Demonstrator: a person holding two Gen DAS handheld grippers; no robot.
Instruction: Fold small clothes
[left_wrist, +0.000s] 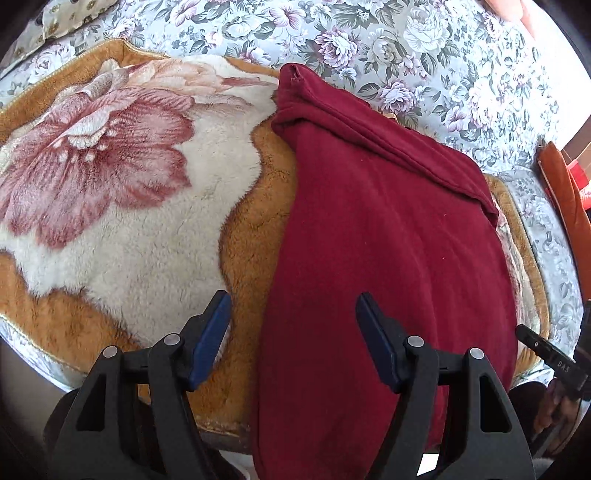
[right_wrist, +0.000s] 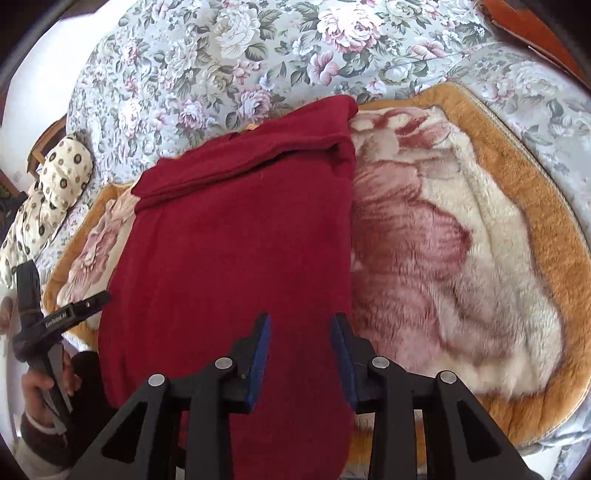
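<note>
Maroon cloth (left_wrist: 388, 258) is lying in a long, already doubled strip across the plush flower blanket (left_wrist: 122, 192), its near end drooping off the front edge of the bed and its far end showing a stacked hem of two or more layers. The left gripper (left_wrist: 293, 332) is hovering low over the cloth's left margin with its jaws standing wide apart, one blue pad over bare blanket and the other over fabric, gripping nothing. The right gripper (right_wrist: 301, 354) is hanging above the cloth's right edge near the front, jaws also parted, though less widely, and nothing is sitting between its pads. Judging by the layout, the next fold is probably waiting on both grippers to pinch the near end. The main risk is coming from the layers: a pinch that is catching only the top ply would be peeling the strip open instead of carrying it over. The plush pile is also sitting right beside each margin, so a low bite may be snagging blanket along with cloth. The overhanging end could be dragging the whole piece forward if one side is lifted alone. Beyond the blanket, a floral bedspread (left_wrist: 424, 55) is covering the bed, with a spotted pillow (right_wrist: 55, 192) lying off to the left.
</note>
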